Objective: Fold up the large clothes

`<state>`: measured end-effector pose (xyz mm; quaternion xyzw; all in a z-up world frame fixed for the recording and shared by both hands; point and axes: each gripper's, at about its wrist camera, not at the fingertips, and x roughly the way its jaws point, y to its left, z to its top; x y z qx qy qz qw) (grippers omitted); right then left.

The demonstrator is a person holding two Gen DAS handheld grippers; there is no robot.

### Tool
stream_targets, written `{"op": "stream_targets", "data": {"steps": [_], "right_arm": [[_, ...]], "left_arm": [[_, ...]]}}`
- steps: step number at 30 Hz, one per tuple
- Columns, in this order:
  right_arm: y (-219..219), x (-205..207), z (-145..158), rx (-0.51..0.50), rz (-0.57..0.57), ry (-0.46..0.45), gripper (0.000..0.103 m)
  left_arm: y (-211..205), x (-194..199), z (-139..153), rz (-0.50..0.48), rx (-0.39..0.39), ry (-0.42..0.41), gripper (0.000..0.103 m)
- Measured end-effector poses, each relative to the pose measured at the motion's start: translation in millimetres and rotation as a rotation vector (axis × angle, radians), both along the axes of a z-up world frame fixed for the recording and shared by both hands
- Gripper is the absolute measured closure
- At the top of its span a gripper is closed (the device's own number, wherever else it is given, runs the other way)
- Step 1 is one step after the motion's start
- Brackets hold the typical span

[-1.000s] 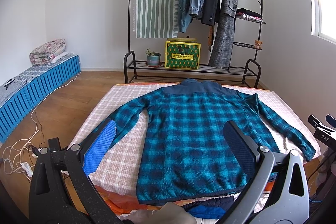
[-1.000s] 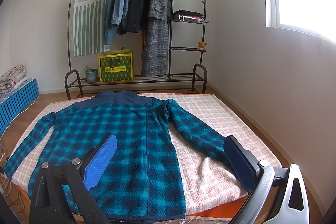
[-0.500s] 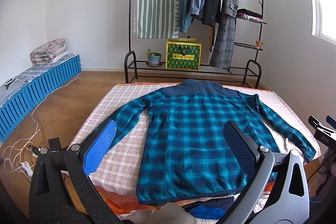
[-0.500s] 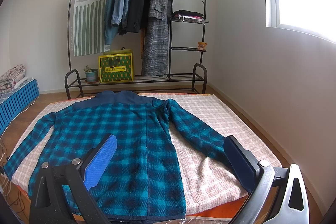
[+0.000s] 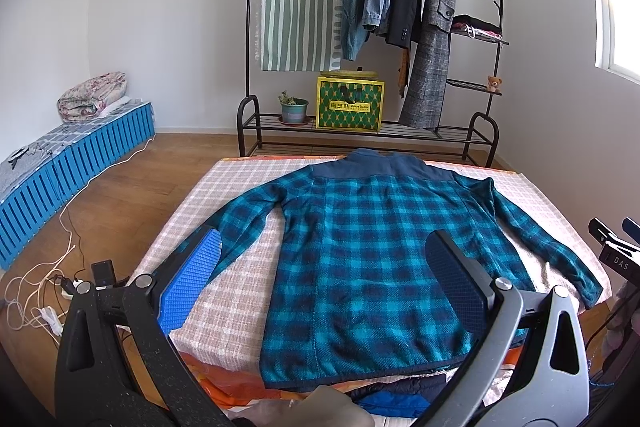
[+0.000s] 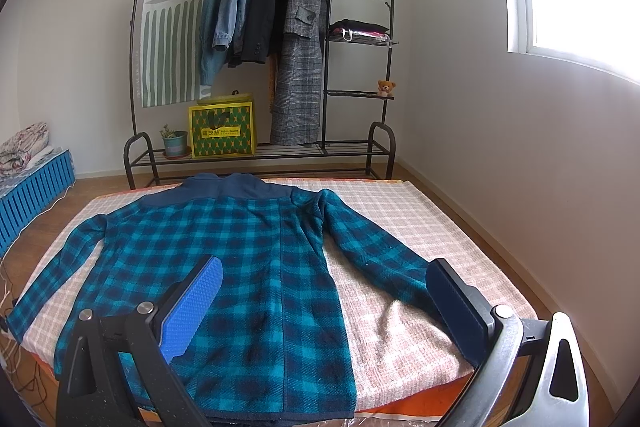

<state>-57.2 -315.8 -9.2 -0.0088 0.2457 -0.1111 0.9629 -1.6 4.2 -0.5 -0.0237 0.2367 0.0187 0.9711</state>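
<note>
Checked blanket (image 5: pixel 240 291) covering a low bed, plaid jacket (image 5: pixel 372 267) lying flat, collar pointing toward the clothes rack (image 5: pixel 400 27), left gripper (image 5: pixel 320 283) and right gripper (image 6: pixel 324 303) both hovering spread wide, gripping nothing.

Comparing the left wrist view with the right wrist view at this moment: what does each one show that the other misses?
Only the left wrist view shows the wood floor with tangled cables, dark clothes below the jacket's hem, and the left gripper. Only the right wrist view shows the long right-hand wall and the right gripper. Both show the teal plaid jacket spread flat on the checked blanket, the clothes rack, both grippers open and empty.
</note>
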Motion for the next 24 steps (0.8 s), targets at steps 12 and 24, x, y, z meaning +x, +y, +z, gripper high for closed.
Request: {"op": "stream_targets", "data": {"steps": [12, 24], "right_arm": [[3.8, 1.7, 0.7, 0.009, 0.007, -0.002, 0.0], [23.3, 12.4, 17.3, -0.012, 0.044, -0.01, 0.0]], "left_arm": [[8.8, 4.9, -5.8, 0.033, 0.021, 0.004, 0.0], [49.0, 30.3, -14.2, 0.104, 0.064, 0.008, 0.0]]}}
